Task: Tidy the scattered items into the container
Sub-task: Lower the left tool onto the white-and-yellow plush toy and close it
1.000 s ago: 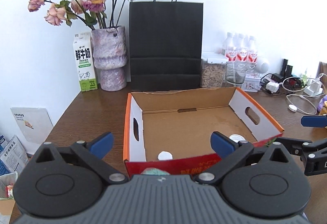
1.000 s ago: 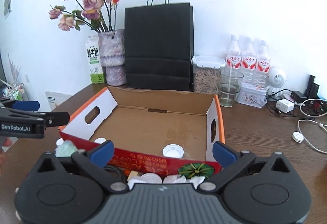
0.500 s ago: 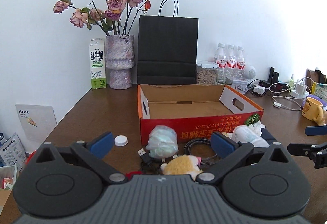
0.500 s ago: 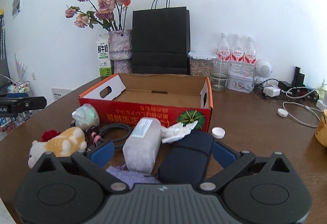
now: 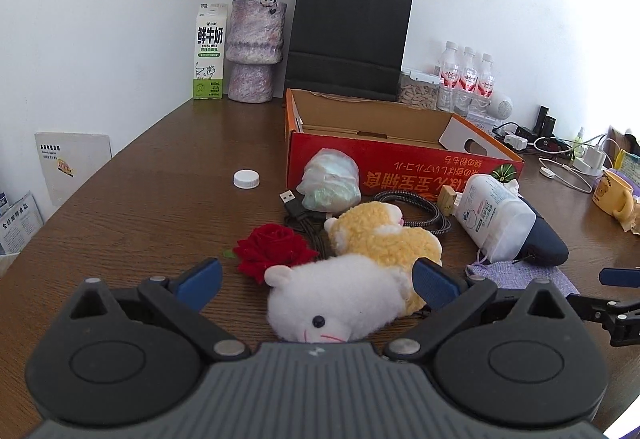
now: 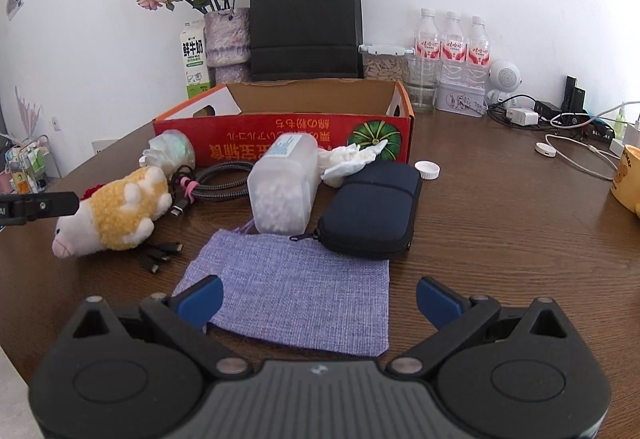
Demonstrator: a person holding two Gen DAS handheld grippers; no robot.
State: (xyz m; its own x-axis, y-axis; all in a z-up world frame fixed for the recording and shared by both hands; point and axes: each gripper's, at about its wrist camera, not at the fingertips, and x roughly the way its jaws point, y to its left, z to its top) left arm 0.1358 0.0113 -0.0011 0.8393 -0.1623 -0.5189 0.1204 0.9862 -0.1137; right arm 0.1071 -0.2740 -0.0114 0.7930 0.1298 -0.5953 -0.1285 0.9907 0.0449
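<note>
Left wrist view: both tongs spread, empty; plush sheep lengthwise, snout toward camera.

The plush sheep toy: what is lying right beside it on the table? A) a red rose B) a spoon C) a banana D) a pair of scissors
A: in the left wrist view a red rose lies against the plush sheep, between the open fingers of the left gripper.

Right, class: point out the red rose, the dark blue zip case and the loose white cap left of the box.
red rose (image 5: 276, 247), left wrist view, on the middle of its petals.
dark blue zip case (image 6: 374, 205), right wrist view, on its top face.
white cap (image 5: 246, 179), left wrist view, on its flat top.
</note>
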